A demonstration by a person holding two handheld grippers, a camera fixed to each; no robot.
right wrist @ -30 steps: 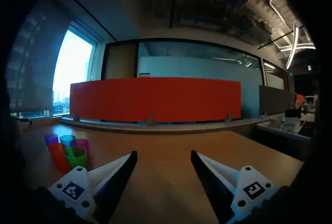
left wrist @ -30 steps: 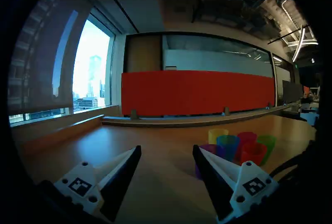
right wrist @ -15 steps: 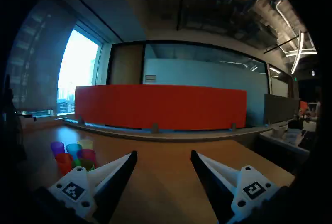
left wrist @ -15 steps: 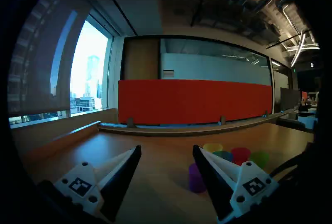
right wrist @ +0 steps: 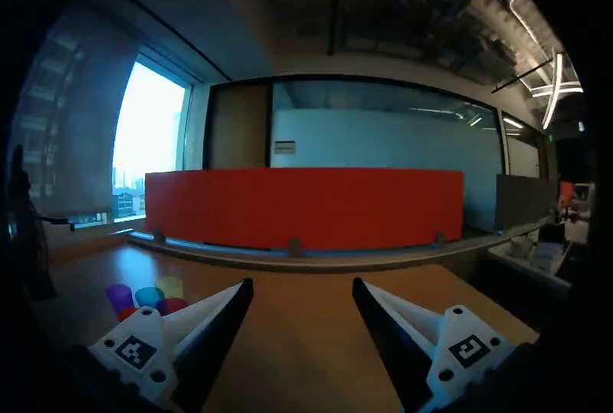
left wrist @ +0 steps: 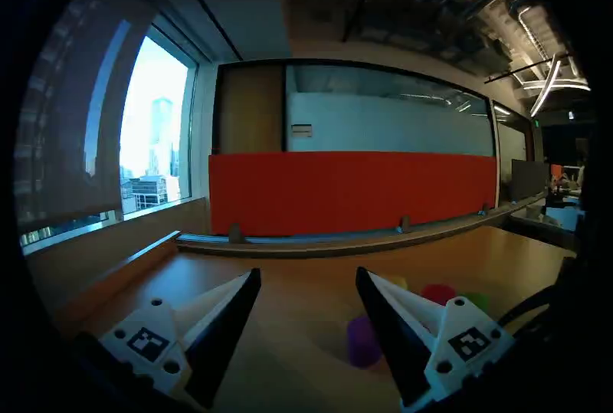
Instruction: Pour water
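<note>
We are holding the left fingers (left wrist: 222,321) open and empty, cups (left wrist: 362,340) on the desk (left wrist: 303,321) behind the right-hand one, contents hidden. The right fingers (right wrist: 214,329) are gaping too, cups behind their left one.

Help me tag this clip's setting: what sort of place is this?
Most likely an open-plan office: a long wooden desk with a red divider screen, a glass-walled room behind, and a window onto city towers.
</note>
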